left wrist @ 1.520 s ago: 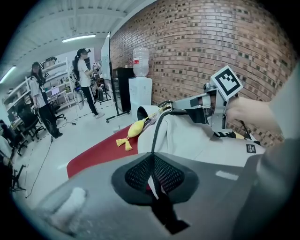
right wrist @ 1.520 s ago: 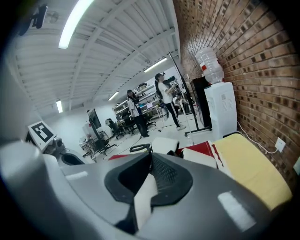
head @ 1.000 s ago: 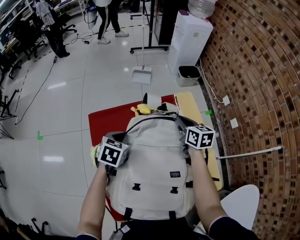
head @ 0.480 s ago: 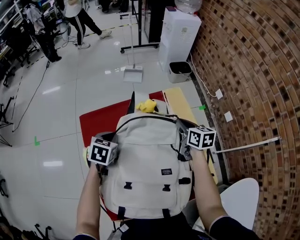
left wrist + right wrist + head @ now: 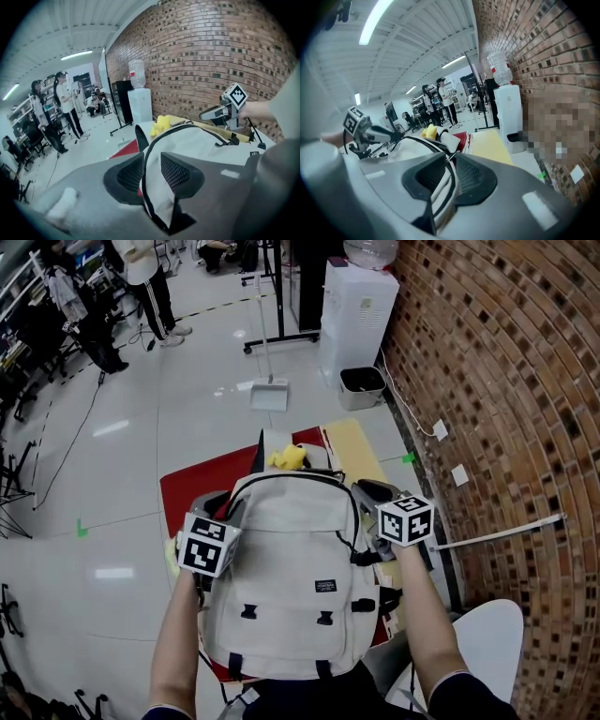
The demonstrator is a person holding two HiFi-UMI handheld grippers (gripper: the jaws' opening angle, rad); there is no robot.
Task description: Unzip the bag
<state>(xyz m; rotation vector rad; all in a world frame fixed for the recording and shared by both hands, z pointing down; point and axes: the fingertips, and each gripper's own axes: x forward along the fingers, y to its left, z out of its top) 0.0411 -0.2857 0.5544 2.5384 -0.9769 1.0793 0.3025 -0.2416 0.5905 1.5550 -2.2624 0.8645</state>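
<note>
Canvas backpack [image 5: 291, 568], zip not yet run: regrip step, by my read.
It stands near you on the red mat [image 5: 197, 486], between both grippers; the zip track [image 5: 281, 477] looks closed over the top. Your left gripper [image 5: 152, 172] has just been opening: jaws apart, the bag's left piped edge between them, pads off it. Your right gripper [image 5: 451, 174] is pinched narrow on the right-side fabric, with what looks like a small metal pull [image 5: 449, 158] at its tips. Next: brace with one, pinch the pull squarely, draw along the track.
</note>
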